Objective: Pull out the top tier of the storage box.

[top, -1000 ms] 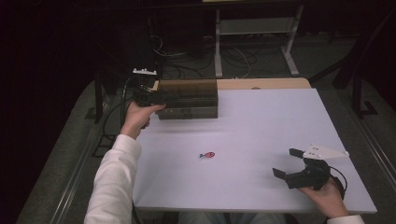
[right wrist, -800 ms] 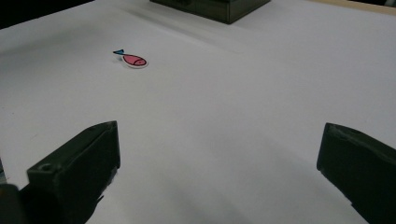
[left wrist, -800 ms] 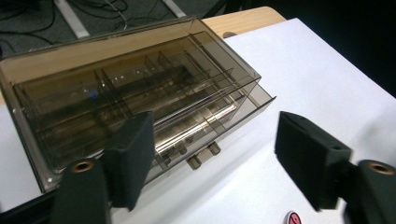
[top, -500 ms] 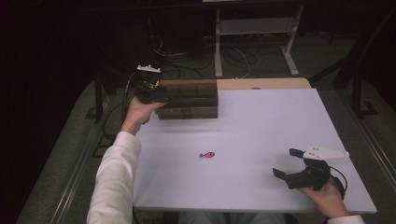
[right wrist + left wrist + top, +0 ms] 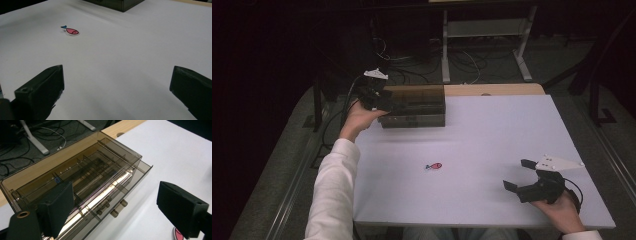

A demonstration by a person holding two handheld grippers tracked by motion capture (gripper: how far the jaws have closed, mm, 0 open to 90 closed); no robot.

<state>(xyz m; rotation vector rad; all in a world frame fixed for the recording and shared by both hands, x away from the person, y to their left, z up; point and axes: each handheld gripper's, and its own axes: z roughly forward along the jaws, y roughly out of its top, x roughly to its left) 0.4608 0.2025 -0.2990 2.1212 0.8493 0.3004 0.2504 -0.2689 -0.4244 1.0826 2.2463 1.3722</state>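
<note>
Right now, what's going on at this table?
A person sits at a white table with a two-jaw gripper in each hand. The left gripper is at the end of a smoky plastic drawer box; its jaws have just been opening, and nothing is pinched between them. The right gripper rests open near the table's front edge. A small pink fish lies untouched in the middle.

A smoky, see-through organizer box (image 5: pixel 414 106) with inner dividers sits flat at the table's far left edge.
</note>
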